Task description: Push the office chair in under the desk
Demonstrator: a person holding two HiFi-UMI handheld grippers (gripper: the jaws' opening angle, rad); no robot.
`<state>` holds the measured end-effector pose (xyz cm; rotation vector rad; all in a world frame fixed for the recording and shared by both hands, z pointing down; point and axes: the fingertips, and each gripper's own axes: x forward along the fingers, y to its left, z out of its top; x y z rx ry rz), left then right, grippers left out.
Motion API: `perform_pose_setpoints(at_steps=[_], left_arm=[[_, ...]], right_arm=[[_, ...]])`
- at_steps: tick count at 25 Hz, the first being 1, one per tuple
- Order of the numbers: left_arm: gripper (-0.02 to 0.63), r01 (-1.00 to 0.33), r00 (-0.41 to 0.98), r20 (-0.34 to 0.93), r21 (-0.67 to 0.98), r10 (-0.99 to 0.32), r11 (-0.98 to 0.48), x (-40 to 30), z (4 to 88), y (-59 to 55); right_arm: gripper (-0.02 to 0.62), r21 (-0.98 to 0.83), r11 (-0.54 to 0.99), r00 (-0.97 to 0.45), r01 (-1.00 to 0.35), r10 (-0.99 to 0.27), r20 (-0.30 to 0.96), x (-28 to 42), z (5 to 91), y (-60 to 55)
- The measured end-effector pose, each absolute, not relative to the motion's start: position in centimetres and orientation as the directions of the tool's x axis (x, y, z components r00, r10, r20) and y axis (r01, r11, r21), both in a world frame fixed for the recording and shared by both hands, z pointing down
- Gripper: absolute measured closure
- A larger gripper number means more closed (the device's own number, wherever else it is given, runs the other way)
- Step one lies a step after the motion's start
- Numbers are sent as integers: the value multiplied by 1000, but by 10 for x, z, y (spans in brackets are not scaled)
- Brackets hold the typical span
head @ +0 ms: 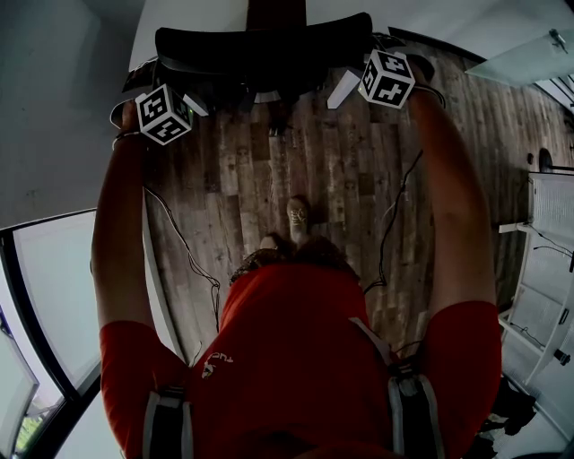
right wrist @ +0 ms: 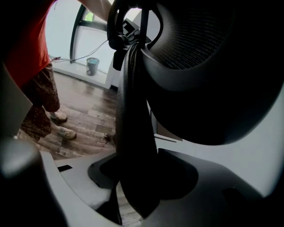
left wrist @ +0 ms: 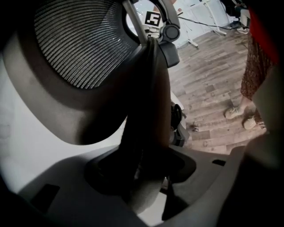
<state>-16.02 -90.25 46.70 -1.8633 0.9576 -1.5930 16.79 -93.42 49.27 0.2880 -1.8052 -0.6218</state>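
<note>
The back edge of the black mesh office chair (head: 260,47) is straddled, not squeezed, by the wide-open left gripper (head: 195,104) and right gripper (head: 344,89).

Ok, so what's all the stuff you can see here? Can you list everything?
office chair: one, black, in front of the desk
desk: one, white, beyond the chair
floor: one, brown wood, under everything
cables: a few, black, trailing over the floor
window: one, dark-framed, at the person's left
rack: one, white, at the far right
cup: one, blue-green, low down by the window
shirt: one, red, on the person
shoes: two, light, on the floor
left gripper: one, grey, jaws apart round the chair's back edge
right gripper: one, grey, jaws apart round the same edge
</note>
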Motion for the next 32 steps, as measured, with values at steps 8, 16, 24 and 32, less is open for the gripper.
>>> perform_pose_setpoints(at_steps=[8,16,24,32], left_arm=[[354,-237,90,521,-817,-849,-526,-163,442,-884],[348,-426,137,411,-797,-901,-429,-162,405,-840],[351,-742,319,216,-549,-923,-386,-112,364,-778],[485,-856,456,47,-251,-889,-453,-65,333,-719]], right_arm=[[351,605,796,-329,30,-563,758,189,471,-917],[352,617,751,-418,-235,-651,634,196,422,-884],[372,458,703,-586,-544,-709,393,161,386,-820],[501,256,693,-679,-673,-717,158,111,359,-744]])
